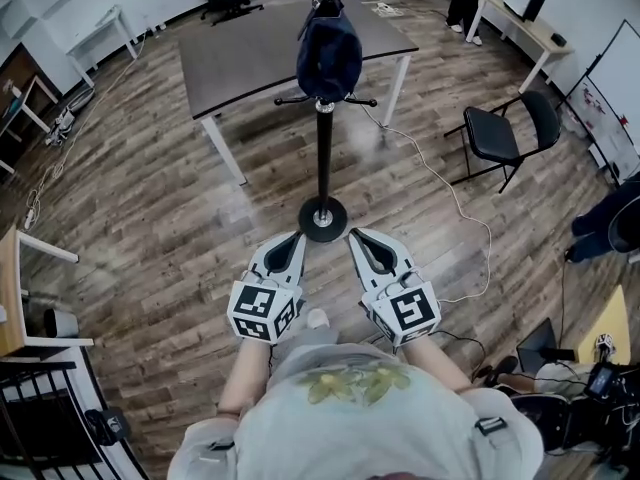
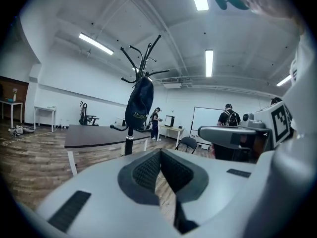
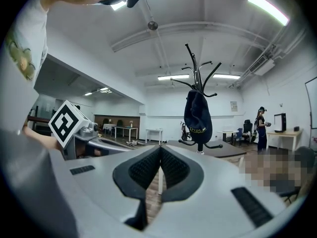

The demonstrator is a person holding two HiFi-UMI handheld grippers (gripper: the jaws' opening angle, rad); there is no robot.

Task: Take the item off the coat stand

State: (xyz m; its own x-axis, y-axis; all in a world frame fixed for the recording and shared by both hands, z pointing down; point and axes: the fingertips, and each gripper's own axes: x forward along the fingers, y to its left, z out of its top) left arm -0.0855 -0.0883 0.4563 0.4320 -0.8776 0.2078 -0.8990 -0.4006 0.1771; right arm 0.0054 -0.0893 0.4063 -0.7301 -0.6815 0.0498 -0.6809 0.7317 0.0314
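Both tools are doing nothing right now: the left white-and-grey gripper (image 1: 297, 238) has its black ribbed pads pressed together at the tips with nothing between them, and the right white-and-grey gripper (image 1: 357, 236) is the same, closed and empty. They sit low and side by side in front of the person, tips near the round base of the tall black metal coat stand (image 1: 324, 158) but not touching it. The dark navy fabric item (image 1: 329, 56) with pale lettering, maybe a cap, hangs up on the stand's hooks, just above the short lower arms and well apart from both grippers. A dark brown rectangular table (image 1: 250, 63) with white legs stands right behind the stand, a black folding chair (image 1: 500, 133) is off to the right, and the floor is wood plank floor (image 1: 150, 218)
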